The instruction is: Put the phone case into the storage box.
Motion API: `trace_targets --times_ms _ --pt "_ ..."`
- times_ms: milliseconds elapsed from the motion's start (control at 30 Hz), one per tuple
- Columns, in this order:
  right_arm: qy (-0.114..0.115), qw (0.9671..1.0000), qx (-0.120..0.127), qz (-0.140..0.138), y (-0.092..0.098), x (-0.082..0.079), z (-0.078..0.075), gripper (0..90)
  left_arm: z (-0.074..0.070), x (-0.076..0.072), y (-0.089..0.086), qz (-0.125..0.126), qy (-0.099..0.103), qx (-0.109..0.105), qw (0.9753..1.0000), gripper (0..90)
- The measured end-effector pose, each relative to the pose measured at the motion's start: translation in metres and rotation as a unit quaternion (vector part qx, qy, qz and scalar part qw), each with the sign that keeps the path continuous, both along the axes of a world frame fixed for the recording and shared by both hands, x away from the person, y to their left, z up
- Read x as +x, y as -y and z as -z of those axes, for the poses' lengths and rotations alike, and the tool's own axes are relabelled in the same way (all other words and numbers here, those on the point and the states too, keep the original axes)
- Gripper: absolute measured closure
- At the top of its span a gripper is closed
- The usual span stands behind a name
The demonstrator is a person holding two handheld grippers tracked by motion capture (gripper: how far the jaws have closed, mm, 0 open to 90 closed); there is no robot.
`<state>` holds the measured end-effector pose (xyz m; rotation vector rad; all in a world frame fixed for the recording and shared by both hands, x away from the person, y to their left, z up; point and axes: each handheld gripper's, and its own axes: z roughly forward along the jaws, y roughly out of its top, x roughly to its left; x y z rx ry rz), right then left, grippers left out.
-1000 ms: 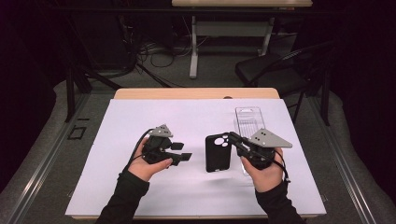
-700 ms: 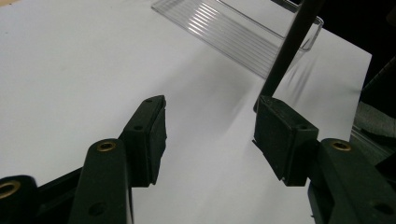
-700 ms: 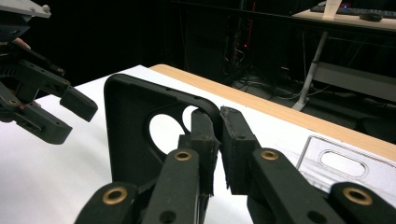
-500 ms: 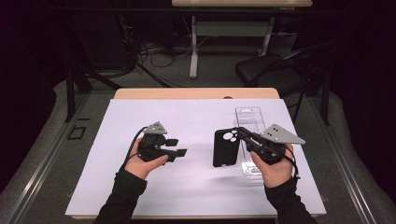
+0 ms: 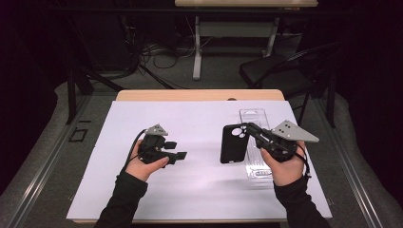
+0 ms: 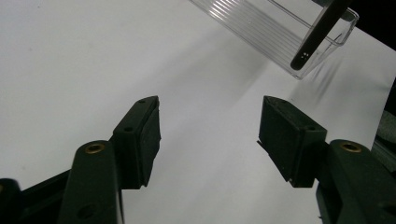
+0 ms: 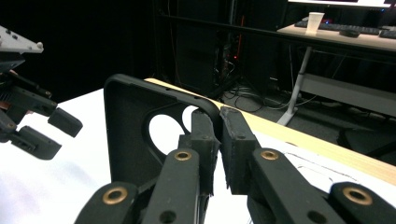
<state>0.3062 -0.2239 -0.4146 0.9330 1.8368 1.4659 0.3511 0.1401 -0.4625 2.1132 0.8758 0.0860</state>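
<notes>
A black phone case [image 5: 233, 144] hangs upright above the white table, its camera cut-out at the top. My right gripper [image 5: 248, 130] is shut on the case's upper right edge; in the right gripper view the jaws [image 7: 219, 135] pinch the rim of the case [image 7: 135, 135] beside the cut-out. A clear plastic tray [image 5: 255, 164] lies lengthwise under and behind the right hand. My left gripper [image 5: 176, 149] is open, holds nothing and points right toward the case, well apart from it. From the left gripper view, the open gripper [image 6: 210, 135] faces the tray [image 6: 275, 30] and the case's thin edge [image 6: 322, 28].
A white sheet [image 5: 199, 190] covers the table, whose wooden far edge [image 5: 199, 95] shows beyond it. A black chair [image 5: 280, 78] and desk legs with cables stand on the floor behind. The left gripper [image 7: 44, 126] appears at the left of the right gripper view.
My right gripper has carried the phone case rightward and a little farther away, over toward the tray. The left gripper has drawn back slightly left and stays open.
</notes>
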Motion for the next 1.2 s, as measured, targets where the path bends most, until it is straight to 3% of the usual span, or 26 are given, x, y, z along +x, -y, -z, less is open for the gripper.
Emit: trace_targets --times_ms 67,467,800,1200 --pt "0.002 1.0 -0.001 0.002 0.001 0.001 -0.002 84.8 0.001 0.001 0.0 -0.002 -0.005 -0.003 1.0 32.5" --pt "0.011 0.9997 0.0 0.022 0.019 0.003 -0.009 84.7 0.002 0.003 -0.004 -0.016 -0.006 0.002 0.9998 23.2" --pt "0.015 0.9993 0.002 0.036 0.04 0.006 -0.009 84.8 0.003 0.005 -0.008 -0.034 -0.012 -0.01 0.9993 19.7" --pt "0.013 0.9985 0.003 0.053 0.053 0.016 -0.008 84.7 0.004 0.005 -0.008 -0.02 -0.014 -0.01 0.9997 13.8"
